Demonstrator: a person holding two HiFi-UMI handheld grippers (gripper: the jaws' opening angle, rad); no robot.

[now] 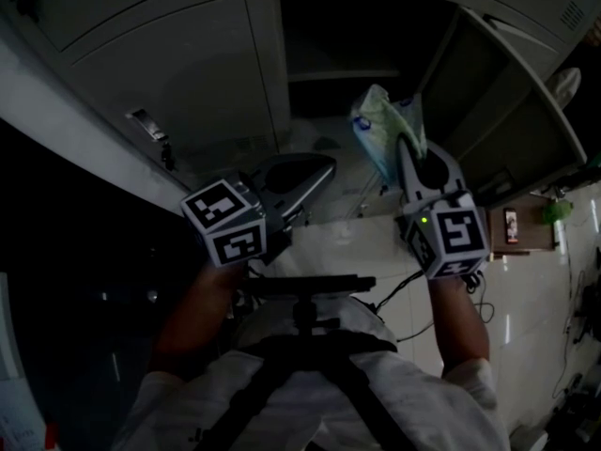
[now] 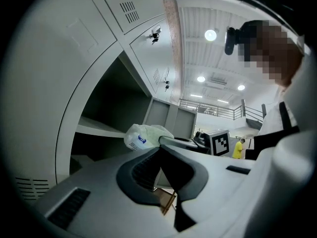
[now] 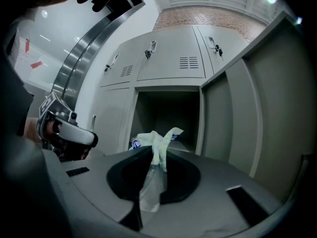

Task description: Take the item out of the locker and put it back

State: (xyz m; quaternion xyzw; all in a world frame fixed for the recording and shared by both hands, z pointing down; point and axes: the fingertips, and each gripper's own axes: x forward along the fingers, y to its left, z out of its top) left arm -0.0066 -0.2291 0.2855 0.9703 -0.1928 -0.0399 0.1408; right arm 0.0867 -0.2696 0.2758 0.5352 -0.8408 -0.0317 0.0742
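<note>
up at one o'clock in the head view, the right gripper is clamped on a soft, pale green-and-white plastic packet. the packet is held in the air in front of the mouth of the open locker compartment. in the right gripper view a thin, crumpled edge of the packet runs down between the two jaws, which press together on it. the bulk of the packet bunches up past the jaw tips, toward twelve o'clock, with a bit of blue print showing on it. behind it lies the dark compartment, with a pale shelf across it. the locker door stands swung open at three o'clock of the packet.

the left gripper is at about nine o'clock of the right one and a little lower, apart from the packet. its own view shows the jaws brought together at the tips with nothing between them. in that view the packet sits just past the tips at eleven o'clock, and the right gripper's marker cube is at three o'clock. closed locker doors fill the wall at ten o'clock in the head view.
</note>
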